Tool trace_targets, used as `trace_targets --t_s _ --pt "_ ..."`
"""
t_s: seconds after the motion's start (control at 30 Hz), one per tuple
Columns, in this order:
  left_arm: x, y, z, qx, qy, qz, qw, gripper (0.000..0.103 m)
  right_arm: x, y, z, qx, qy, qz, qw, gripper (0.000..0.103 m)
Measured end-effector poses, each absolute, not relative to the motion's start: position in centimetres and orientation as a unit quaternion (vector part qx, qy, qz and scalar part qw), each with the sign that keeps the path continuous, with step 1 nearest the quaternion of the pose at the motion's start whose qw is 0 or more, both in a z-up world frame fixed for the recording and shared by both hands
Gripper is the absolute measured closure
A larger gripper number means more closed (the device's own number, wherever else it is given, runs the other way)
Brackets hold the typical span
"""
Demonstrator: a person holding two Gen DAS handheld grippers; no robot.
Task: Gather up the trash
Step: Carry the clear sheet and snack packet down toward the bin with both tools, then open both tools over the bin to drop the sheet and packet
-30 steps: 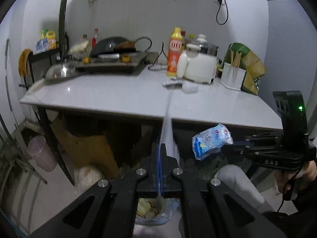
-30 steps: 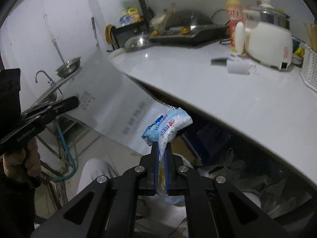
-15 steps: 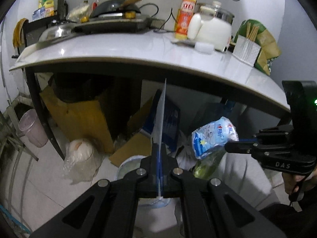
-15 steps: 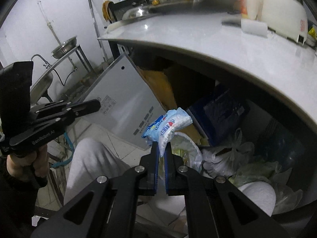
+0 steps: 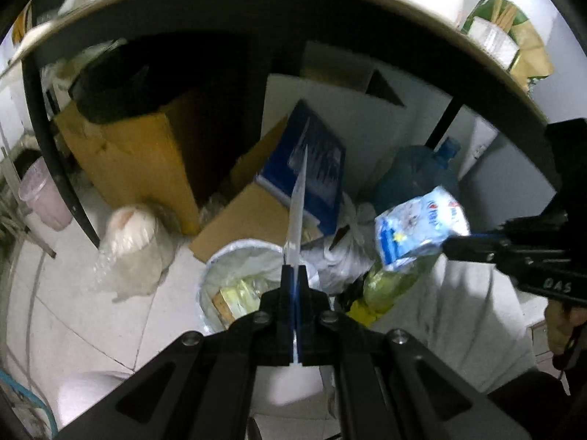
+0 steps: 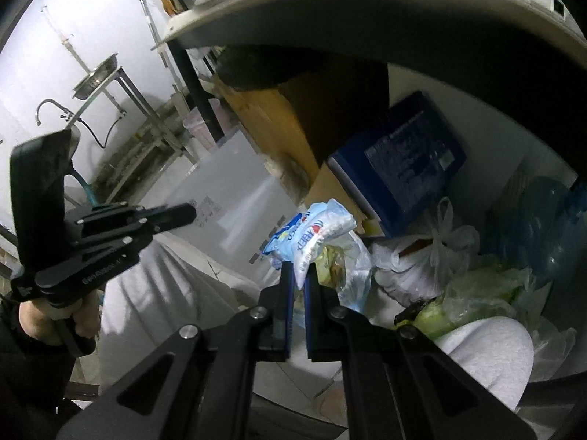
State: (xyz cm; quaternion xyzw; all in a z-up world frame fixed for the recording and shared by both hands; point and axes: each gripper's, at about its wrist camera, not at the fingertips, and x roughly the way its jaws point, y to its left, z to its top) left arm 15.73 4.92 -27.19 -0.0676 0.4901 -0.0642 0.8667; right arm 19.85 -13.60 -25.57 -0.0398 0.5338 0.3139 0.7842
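My left gripper (image 5: 294,269) is shut on a thin clear plastic sheet (image 5: 299,203), seen edge-on and standing up from the jaws; in the right wrist view that sheet (image 6: 227,201) shows broadside with printed text. My right gripper (image 6: 298,269) is shut on a crumpled blue-and-white snack packet (image 6: 312,236), which hangs at the right of the left wrist view as the packet (image 5: 418,225). A round bin lined with a white bag (image 5: 234,275) stands on the floor right under the left gripper, with yellowish waste inside.
Under the white counter (image 5: 256,7) stand brown cardboard boxes (image 5: 139,161), a blue box (image 5: 315,168), knotted white bags (image 6: 422,256), a bag of greens (image 6: 473,293) and a blue water jug (image 5: 414,168). A person's light trouser legs (image 5: 473,315) are beside the bin.
Both grippers have sunk from counter height to below the counter edge and tipped downward. The bin and floor clutter now fill both views; each gripper still holds its item.
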Motion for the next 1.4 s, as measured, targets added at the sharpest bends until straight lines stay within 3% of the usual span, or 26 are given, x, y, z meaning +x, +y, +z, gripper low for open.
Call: trace_targets --t_s 0.8,0.87,1.0,1.4 --pt "21.6 3.9 -41.3 -0.076 0.607 -0.049 0.789 0.102 24.5 -14.8 -33.5 -0.030 0.604 0.277 0.747 0.098" --pt "21.8 4.3 -42.1 -0.085 0.618 -0.045 0.781 0.098 24.7 -14.8 -33.9 -0.031 0.607 0.274 0.745 0.098" --pt "21.4 5.3 -42.2 -0.101 0.613 -0.034 0.783 0.071 25.2 -14.3 -34.6 -0.037 0.613 0.272 0.741 0.098" --pt "19.5 9.5 -41.6 -0.154 0.598 -0.005 0.786 0.071 24.6 -10.2 -35.4 -0.069 0.618 0.291 0.727 0.098"
